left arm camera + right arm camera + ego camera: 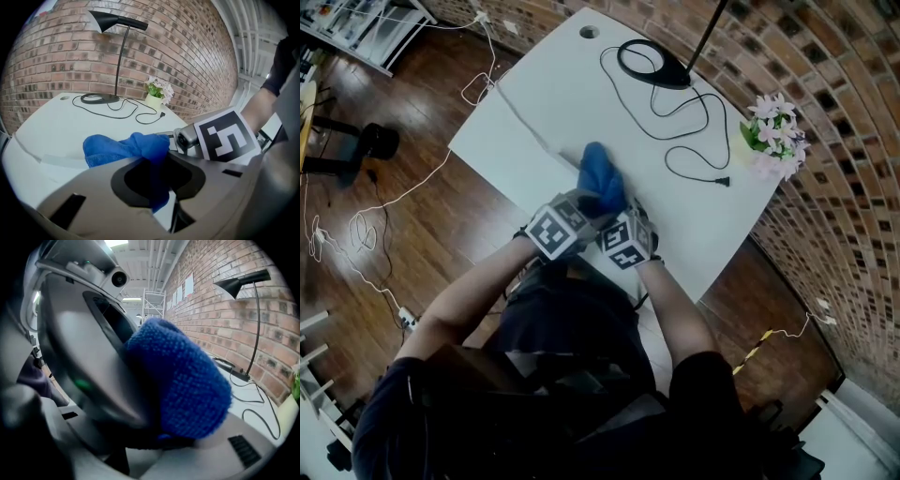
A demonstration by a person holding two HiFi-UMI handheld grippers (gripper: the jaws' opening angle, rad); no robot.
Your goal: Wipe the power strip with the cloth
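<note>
A blue cloth (602,178) is bunched up on the white table (572,84), just ahead of both grippers. My left gripper (584,202) is shut on it: in the left gripper view the blue cloth (126,147) runs down between its jaws (157,187). My right gripper (617,210) crowds in from the right, its tip (180,138) against the same bunch. In the right gripper view the blue cloth (183,385) bulges out of that gripper's jaws and fills the middle. A long white bar, apparently the power strip (525,122), lies left of the cloth.
A black desk lamp (654,64) stands at the back, and its black cord and plug (694,141) trail over the tabletop. A pot of pink flowers (773,131) sits at the right edge by the brick wall. White cables (366,225) lie on the wooden floor at left.
</note>
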